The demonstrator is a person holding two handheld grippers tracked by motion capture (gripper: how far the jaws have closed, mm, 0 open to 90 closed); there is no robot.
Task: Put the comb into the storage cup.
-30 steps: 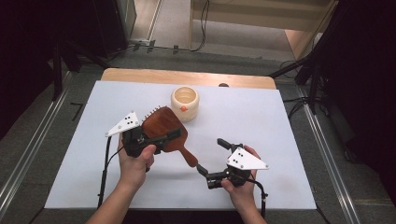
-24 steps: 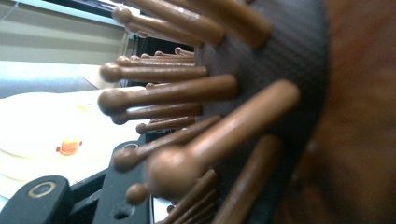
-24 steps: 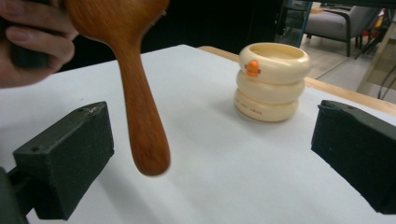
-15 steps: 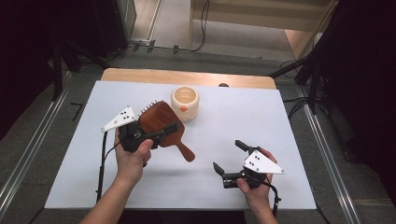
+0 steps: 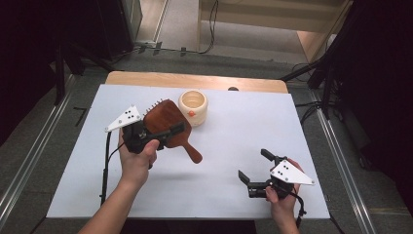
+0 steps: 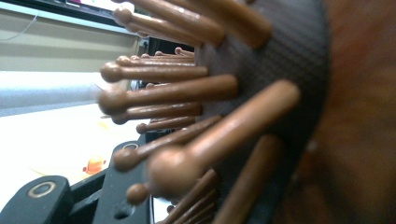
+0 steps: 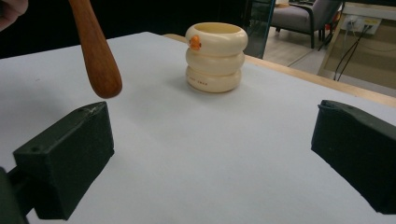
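1. Pulling away from the brush handle: right hand-held gripper (image 5: pixel 254 174) now sitting well apart from it, near the front edge of the desk (image 5: pixel 234 141), after being right at the handle tip a moment ago.
2. Leaving the wooden hairbrush (image 5: pixel 168 127) with the left hand-held gripper (image 5: pixel 168 132) alone, so looking like a hand-over just finished.
3. Pinching the wide head of the hairbrush, left hand-held gripper jaws pressed on it, one black jaw lying across the smooth back.
4. Holding the brush up off the desk, head right at the left hand-held gripper, handle sticking out and down toward the right hand-held gripper.
5. Showing round-tipped bristles (image 6: pixel 187 116) very close in the left gripper view, right beside a black jaw.
6. Standing spread wide with nothing between, right hand-held gripper jaws, bare white desk in the gap.
7. Hanging above and to the left of the right hand-held gripper in its own view, the handle tip (image 7: pixel 95 56), not touching.
8. Waiting just past the brush head, a cream ring-shaped cup (image 5: pixel 193 107) with a small orange bit, likely the next stop for the brush.
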